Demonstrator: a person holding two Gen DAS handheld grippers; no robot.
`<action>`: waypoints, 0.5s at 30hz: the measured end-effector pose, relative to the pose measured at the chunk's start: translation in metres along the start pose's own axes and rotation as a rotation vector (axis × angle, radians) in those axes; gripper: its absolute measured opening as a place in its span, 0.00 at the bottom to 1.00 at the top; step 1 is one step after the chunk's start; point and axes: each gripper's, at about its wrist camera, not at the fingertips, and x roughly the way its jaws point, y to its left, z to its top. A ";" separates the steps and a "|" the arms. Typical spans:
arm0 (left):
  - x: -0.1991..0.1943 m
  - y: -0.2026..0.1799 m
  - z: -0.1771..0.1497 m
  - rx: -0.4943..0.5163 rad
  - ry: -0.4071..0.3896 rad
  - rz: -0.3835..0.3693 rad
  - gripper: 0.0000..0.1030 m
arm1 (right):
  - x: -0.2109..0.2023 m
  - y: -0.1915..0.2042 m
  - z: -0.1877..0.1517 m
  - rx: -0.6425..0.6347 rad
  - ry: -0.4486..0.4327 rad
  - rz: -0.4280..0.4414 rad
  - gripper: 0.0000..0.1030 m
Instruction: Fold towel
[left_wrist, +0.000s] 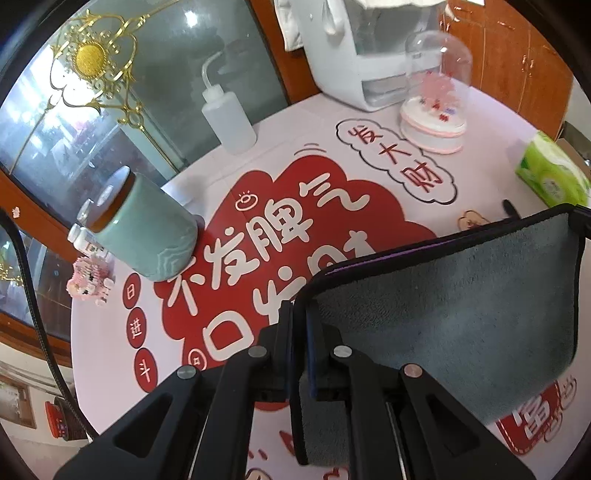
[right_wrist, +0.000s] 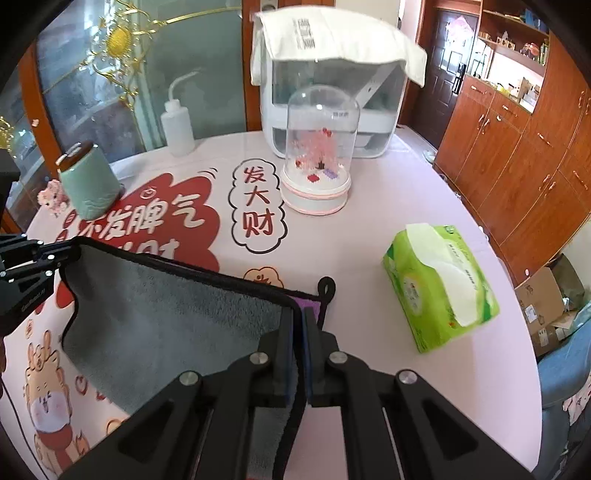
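A grey towel (left_wrist: 461, 310) with a black hem and a purple underside hangs stretched between my two grippers, lifted above the table. My left gripper (left_wrist: 301, 314) is shut on the towel's left top corner. My right gripper (right_wrist: 300, 317) is shut on the right top corner of the towel (right_wrist: 166, 317), next to its black hanging loop (right_wrist: 327, 290). The left gripper also shows at the left edge of the right wrist view (right_wrist: 55, 258), and the right gripper at the right edge of the left wrist view (left_wrist: 580, 218). The towel's lower part sags out of sight.
The table (right_wrist: 369, 229) has a pink cloth with red print. On it stand a green mug (left_wrist: 147, 232), a white squeeze bottle (left_wrist: 229, 114), a glass-dome ornament (right_wrist: 317, 162), a white appliance (right_wrist: 332, 81) and a green tissue pack (right_wrist: 439, 284). Wooden cabinets (right_wrist: 517, 147) stand at the right.
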 end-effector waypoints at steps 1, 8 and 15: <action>0.007 -0.001 0.001 -0.002 0.010 0.001 0.04 | 0.005 0.000 0.001 0.000 0.005 -0.002 0.04; 0.050 -0.009 0.008 -0.018 0.065 0.008 0.04 | 0.050 -0.001 0.003 0.003 0.054 -0.015 0.04; 0.072 -0.012 0.010 -0.026 0.091 -0.003 0.05 | 0.074 -0.003 -0.002 0.006 0.086 -0.012 0.04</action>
